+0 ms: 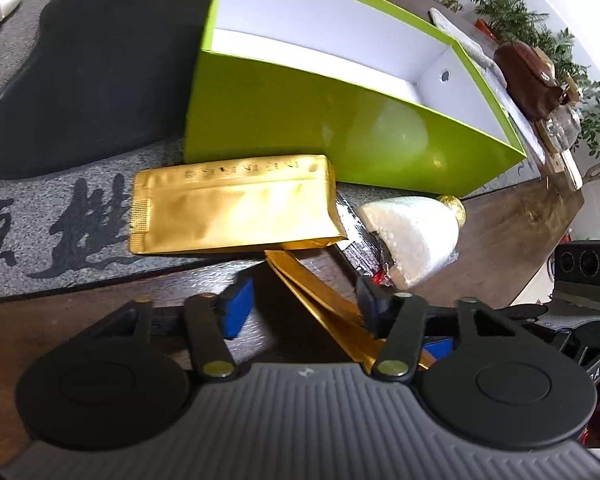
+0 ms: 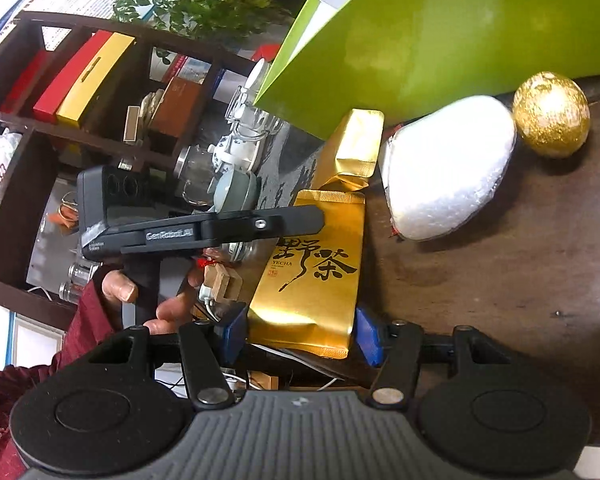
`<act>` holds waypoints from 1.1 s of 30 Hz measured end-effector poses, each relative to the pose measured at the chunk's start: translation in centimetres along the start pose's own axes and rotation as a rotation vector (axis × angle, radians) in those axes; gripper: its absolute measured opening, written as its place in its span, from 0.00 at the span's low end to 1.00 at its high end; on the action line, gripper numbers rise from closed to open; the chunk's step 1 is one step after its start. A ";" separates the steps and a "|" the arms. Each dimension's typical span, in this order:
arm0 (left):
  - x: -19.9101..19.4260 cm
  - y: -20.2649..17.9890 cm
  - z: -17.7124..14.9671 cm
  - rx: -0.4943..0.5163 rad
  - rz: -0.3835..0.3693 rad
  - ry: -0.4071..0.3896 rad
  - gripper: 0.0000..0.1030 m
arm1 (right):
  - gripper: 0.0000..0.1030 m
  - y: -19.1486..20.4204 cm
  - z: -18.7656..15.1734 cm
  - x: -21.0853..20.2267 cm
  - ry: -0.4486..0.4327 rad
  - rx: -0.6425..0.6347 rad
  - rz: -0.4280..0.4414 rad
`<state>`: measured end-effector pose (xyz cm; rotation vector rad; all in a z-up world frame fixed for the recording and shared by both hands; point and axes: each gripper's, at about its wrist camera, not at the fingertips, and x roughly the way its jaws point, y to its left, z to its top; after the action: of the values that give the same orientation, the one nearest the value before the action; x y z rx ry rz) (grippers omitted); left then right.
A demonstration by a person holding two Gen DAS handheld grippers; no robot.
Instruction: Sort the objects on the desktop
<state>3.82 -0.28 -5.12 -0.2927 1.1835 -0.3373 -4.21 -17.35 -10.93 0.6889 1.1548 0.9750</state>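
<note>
My right gripper [image 2: 298,334] stands with its blue-padded fingers [image 2: 232,332] spread to either side of a flat gold foil pouch printed with black characters [image 2: 314,276]. The pads sit at the pouch's two long edges near its lower end; whether they press it or merely flank it I cannot tell, nor whether the pouch is lifted or lies on the dark wooden tabletop [image 2: 500,280].

My left gripper [image 1: 306,300] is spread wide. The same printed pouch shows here edge-on [image 1: 320,300], running past my right-hand pad [image 1: 370,300] and apparently touching it; the other pad is clear of everything.

Handling, as a judgement: the pouch looks light, thin and slick, its foil creasing readily. A hold across the flat faces near a sealed end should slip less than one on the edges.

Beyond the fingers, a second, fuller gold foil pouch [image 1: 236,208] lies on the grey stone tray with black brush characters [image 1: 60,220], against the near wall of the open lime-green cardboard box with a white interior [image 1: 340,136]. That interior shows nothing inside where visible. Towards the tabletop's right edge lie a white plastic-wrapped lump [image 2: 448,172] and, just beside it, a round gold-foil ball [image 2: 552,114].
</note>
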 end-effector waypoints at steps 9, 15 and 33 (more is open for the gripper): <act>0.5 -0.6 0.1 -0.042 0.029 0.004 0.06 | 0.58 1.2 -0.2 -0.5 -0.005 -0.079 -0.095; 0.1 -1.3 0.3 -0.070 0.058 -0.014 0.04 | 0.67 4.2 -0.4 -1.3 -0.037 -0.247 -0.269; 0.5 -1.2 0.8 -0.263 0.150 -0.015 0.04 | 0.83 11.7 -3.6 4.7 0.068 -0.674 -0.410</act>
<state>4.57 -1.50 -4.80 -0.4318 1.2281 -0.0476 -10.38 -8.15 -3.96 -0.1199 0.8923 0.9550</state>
